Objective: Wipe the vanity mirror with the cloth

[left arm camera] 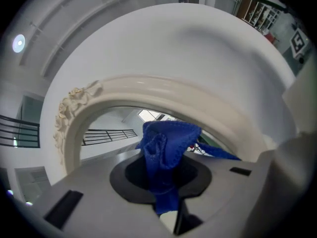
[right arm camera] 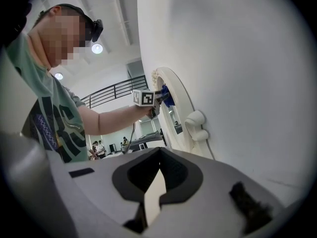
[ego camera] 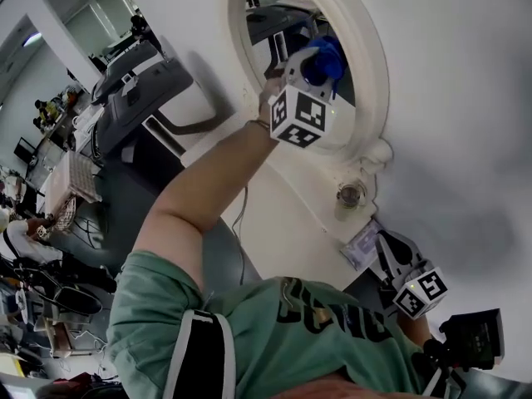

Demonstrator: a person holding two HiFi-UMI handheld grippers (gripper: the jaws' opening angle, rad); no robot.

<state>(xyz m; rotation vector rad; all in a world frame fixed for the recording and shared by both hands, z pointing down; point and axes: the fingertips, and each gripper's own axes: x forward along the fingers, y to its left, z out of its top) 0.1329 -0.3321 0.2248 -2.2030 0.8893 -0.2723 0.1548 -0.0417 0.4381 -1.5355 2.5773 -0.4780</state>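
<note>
An oval vanity mirror with a cream moulded frame [ego camera: 366,65] hangs on a white wall. My left gripper [ego camera: 314,69] is raised to the glass [ego camera: 274,23] and is shut on a bunched blue cloth [ego camera: 326,56] that presses on the mirror. In the left gripper view the cloth [left arm camera: 166,145] sticks up from the left gripper [left arm camera: 166,180], under the frame's arch [left arm camera: 148,86]. My right gripper [ego camera: 397,260] hangs low at the right, away from the mirror. The right gripper [right arm camera: 157,182] is shut with nothing in it, and looks along the wall at the frame [right arm camera: 181,113].
A small glass jar [ego camera: 351,194] and a flat packet [ego camera: 363,243] sit on the white ledge below the mirror. A black device [ego camera: 474,339] lies at the lower right. Cluttered desks [ego camera: 75,181] fill the left. The frame's bottom knob [right arm camera: 195,125] juts from the wall.
</note>
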